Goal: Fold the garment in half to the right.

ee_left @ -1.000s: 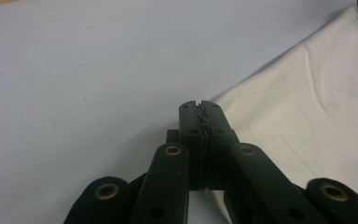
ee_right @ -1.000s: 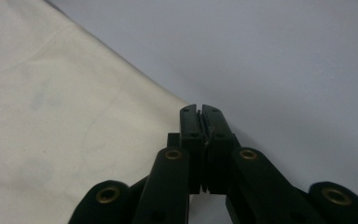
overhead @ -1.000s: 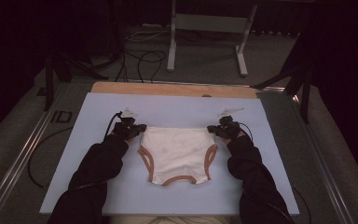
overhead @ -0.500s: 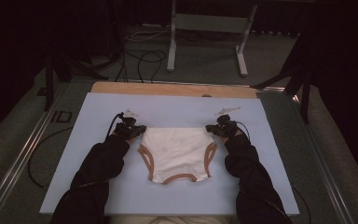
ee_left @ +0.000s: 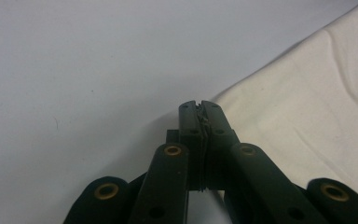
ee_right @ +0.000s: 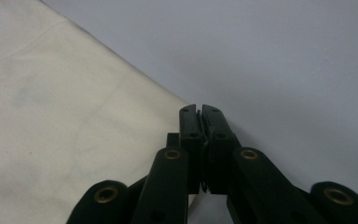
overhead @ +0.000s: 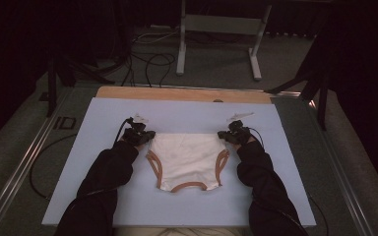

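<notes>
Cables (overhead: 147,61) and a grey metal stand (overhead: 219,29) lie at twelve o'clock beyond the pale blue worktop (overhead: 103,196); the left gripper (overhead: 146,136) and right gripper (overhead: 225,134) each pinch a waist corner of the cream cotton briefs with tan trim (overhead: 187,160).

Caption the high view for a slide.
Left gripper and right gripper, jaws shut, pinch the waist corners of cream underwear on a blue mat.

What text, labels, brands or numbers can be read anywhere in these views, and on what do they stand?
None can be read.
Underwear: no print or tag showing.
Blue mat: bare.
Table frame, left edge: one dark mark, too small and blurred to read.
Left gripper and right gripper: no markings.
</notes>
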